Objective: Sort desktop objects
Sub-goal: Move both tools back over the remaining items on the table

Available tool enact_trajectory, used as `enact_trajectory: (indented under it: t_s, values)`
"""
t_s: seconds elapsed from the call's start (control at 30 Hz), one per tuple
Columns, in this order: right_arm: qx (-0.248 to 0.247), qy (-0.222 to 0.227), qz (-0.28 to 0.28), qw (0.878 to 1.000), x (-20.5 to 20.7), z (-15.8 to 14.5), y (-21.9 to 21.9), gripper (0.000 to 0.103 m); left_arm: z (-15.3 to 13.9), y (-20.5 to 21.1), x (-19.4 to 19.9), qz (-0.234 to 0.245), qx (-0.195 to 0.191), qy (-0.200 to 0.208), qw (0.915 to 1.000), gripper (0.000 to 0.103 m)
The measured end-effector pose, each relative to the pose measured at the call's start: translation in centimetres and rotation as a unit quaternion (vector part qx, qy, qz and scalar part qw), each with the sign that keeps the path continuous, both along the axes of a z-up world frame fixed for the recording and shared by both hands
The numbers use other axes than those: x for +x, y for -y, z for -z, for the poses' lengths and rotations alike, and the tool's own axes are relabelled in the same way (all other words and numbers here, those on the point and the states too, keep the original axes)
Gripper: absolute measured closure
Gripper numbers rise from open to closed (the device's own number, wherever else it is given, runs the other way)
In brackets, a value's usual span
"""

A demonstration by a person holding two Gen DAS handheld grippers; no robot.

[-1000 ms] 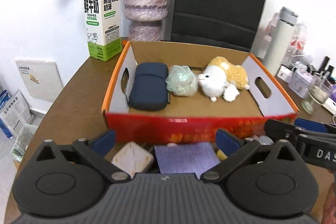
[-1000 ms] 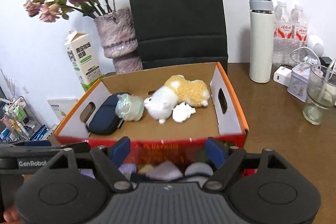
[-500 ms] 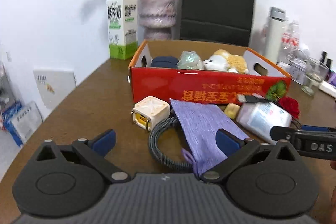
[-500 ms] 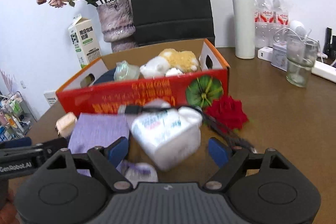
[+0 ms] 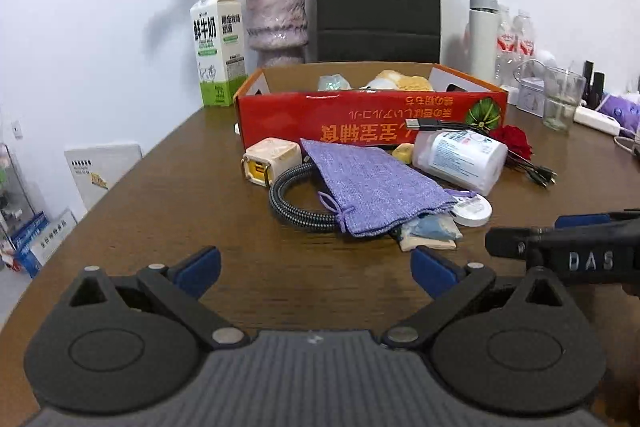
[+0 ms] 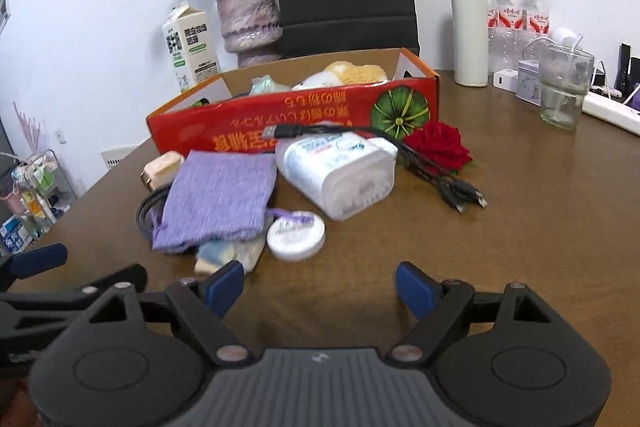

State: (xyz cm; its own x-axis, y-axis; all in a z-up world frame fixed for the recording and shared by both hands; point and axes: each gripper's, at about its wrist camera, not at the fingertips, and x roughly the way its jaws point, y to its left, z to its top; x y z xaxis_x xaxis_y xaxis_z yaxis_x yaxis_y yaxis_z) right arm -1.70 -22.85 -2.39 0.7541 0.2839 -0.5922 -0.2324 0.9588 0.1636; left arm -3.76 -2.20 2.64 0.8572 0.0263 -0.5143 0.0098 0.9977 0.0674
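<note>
A red cardboard box (image 5: pixel 368 123) (image 6: pixel 240 131) holds a plush toy (image 6: pixel 348 73), a pale green ball and a dark pouch. In front of it lie a purple drawstring bag (image 5: pixel 368 187) (image 6: pixel 218 199), a white wipes pack (image 5: pixel 460 163) (image 6: pixel 340 175), a round white tin (image 6: pixel 296 235), a cream charger cube (image 5: pixel 270 163), a coiled grey cable (image 5: pixel 292 203), a red rose (image 6: pixel 438 145) and black USB cables (image 6: pixel 452 187). My left gripper (image 5: pixel 316 273) is open and empty, short of the pile. My right gripper (image 6: pixel 320 287) is open and empty, near the tin.
Behind the box stand a milk carton (image 5: pixel 218 47), a vase of dried roses (image 5: pixel 276 23) and a black paper bag (image 5: pixel 378 3). A white flask (image 6: pixel 468 23), water bottles, a glass (image 6: pixel 564 87) and a power strip crowd the right side. The table edge curves at left.
Both grippers have drawn back from above the box and sunk lower, so the pile in front of the box is in full view. Both stay open and empty.
</note>
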Motion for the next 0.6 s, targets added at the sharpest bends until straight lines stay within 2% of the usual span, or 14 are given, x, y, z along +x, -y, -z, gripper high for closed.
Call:
enact_trajectory:
  t_s: [0.07, 0.17, 0.3, 0.4, 0.6]
  values:
    - [-0.001, -0.001, -0.003, 1.000, -0.9, 0.2, 0.0, 0.020, -0.1, 0.0, -0.7, 0.010, 0.008, 0.008, 0.9999, 0.000]
    - [-0.009, 0.001, -0.010, 1.000, -2.5, 0.5, 0.0, 0.020, 0.1, -0.3, -1.3, 0.011, 0.020, -0.001, 0.9997, 0.000]
    - [-0.005, 0.002, -0.026, 1.000, -4.1, 0.5, 0.3, 0.020, 0.3, -1.1, -2.3, 0.011, 0.004, -0.013, 0.9998, 0.000]
    - [-0.013, 0.008, -0.030, 0.999, -4.9, 0.5, 0.2, 0.020, 0.3, -1.2, -2.9, 0.004, 0.005, -0.008, 0.9999, 0.000]
    - [-0.023, 0.007, -0.028, 0.999, -4.6, 0.5, -0.1, 0.020, 0.1, -1.3, -2.4, 0.006, 0.000, -0.009, 0.9999, 0.000]
